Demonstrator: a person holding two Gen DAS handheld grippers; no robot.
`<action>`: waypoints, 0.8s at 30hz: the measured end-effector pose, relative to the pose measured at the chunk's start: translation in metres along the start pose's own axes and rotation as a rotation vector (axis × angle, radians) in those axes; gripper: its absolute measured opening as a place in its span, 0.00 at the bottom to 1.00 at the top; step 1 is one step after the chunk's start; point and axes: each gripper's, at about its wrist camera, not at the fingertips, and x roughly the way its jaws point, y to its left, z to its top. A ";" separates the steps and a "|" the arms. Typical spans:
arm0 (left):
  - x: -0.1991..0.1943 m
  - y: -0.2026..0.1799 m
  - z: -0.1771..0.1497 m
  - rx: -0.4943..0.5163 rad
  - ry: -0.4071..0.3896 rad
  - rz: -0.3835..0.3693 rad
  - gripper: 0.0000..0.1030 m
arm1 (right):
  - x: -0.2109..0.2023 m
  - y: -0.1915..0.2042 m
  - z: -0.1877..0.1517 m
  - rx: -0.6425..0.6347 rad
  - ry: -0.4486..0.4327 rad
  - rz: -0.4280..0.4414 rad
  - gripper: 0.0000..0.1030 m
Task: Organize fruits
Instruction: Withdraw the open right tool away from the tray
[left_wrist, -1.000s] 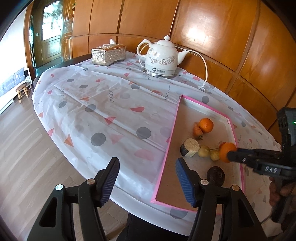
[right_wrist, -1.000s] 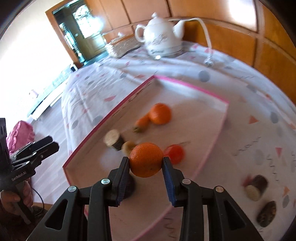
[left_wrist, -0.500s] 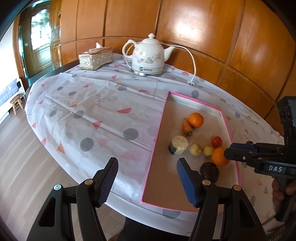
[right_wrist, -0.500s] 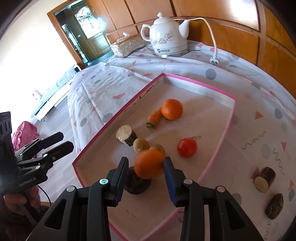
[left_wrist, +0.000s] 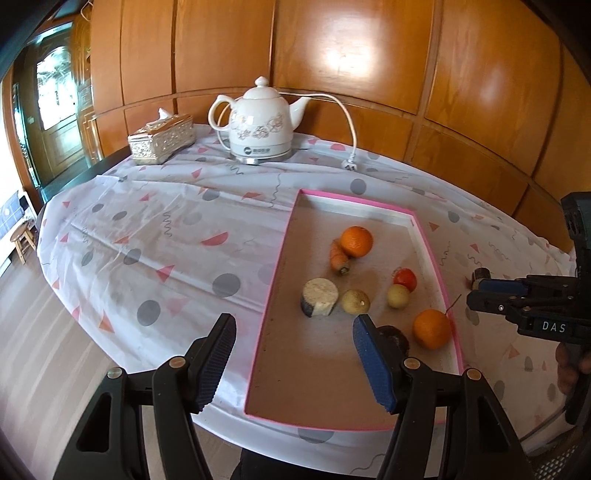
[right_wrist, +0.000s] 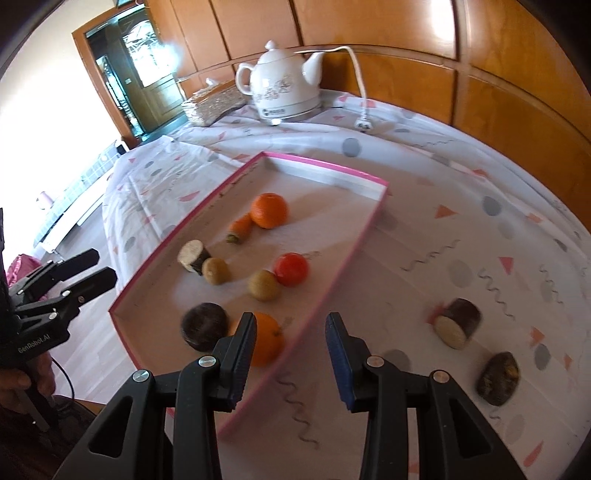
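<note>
both tongs stand with jaws apart and nothing between them. right gripper (right_wrist: 291, 349) hangs over the near right rim of the pink-edged tray (right_wrist: 373, 218), its left pad partly covering an orange (right_wrist: 264, 343) that lies free inside the tray's near corner. left gripper (left_wrist: 293, 354) hovers at the tray's near left edge, jaws wide, touching nothing.

inside the tray: a second orange (left_wrist: 356, 242) touching a small carrot (left_wrist: 338, 258), a cut root piece with a pale face (left_wrist: 320, 297), two yellowish round fruits (left_wrist: 355, 301) and (left_wrist: 398, 296), a red tomato (left_wrist: 405, 278), and a dark round fruit (right_wrist: 204, 325) just beside the near orange.

outside on the patterned tablecloth (right_wrist: 480, 229), well right of the tray, lie another cut root piece (right_wrist: 458, 323) and a dark lumpy one (right_wrist: 498, 377). a white electric kettle (left_wrist: 260, 123) with its cord and a tissue box (left_wrist: 161, 138) stand at the far edge.
</note>
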 end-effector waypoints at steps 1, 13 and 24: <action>0.001 -0.001 0.001 0.001 0.001 -0.004 0.65 | -0.002 -0.003 -0.001 0.002 -0.002 -0.010 0.38; 0.006 -0.037 0.007 0.092 0.001 -0.054 0.65 | -0.036 -0.048 -0.020 0.063 -0.023 -0.132 0.38; 0.012 -0.079 0.010 0.201 0.002 -0.106 0.65 | -0.070 -0.098 -0.039 0.139 -0.035 -0.255 0.38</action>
